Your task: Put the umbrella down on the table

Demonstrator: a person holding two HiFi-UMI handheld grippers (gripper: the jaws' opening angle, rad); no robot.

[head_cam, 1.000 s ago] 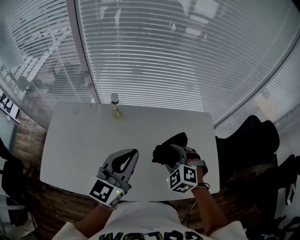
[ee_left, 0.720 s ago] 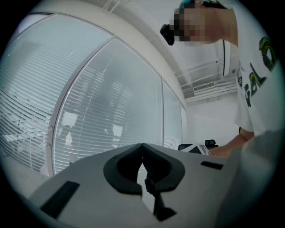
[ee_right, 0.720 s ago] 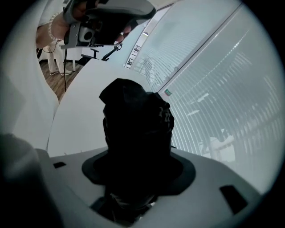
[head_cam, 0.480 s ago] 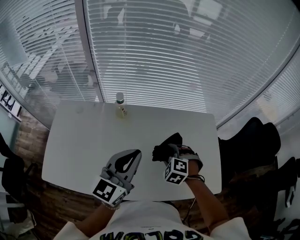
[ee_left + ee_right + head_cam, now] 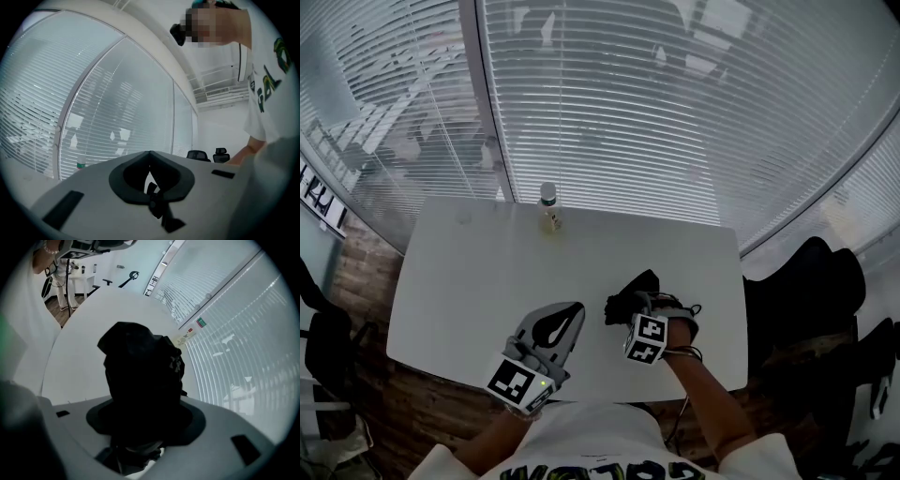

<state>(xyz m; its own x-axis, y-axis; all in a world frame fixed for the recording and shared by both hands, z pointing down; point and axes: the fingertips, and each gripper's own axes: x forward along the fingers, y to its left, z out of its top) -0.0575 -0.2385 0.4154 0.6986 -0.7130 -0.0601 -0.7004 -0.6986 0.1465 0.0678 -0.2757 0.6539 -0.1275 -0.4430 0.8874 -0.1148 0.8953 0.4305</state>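
A black folded umbrella (image 5: 628,292) sticks out of my right gripper (image 5: 634,307), whose jaws are shut on it near the right front of the white table (image 5: 469,281). In the right gripper view the umbrella (image 5: 140,376) fills the space between the jaws of that gripper (image 5: 145,408), pointing steeply down at the tabletop; I cannot tell whether it touches the surface. My left gripper (image 5: 568,313) hovers over the table's front edge to the left, level, tips together and nothing in them; the left gripper view shows the closed tips of this gripper (image 5: 149,153).
A small clear bottle (image 5: 548,208) with a green label stands at the table's far edge by the blind-covered windows, also visible as the bottle (image 5: 190,331) in the right gripper view. Black office chairs (image 5: 806,291) stand right of the table.
My right gripper has sunk toward the tabletop with the umbrella still in it. The left gripper has stayed in place.
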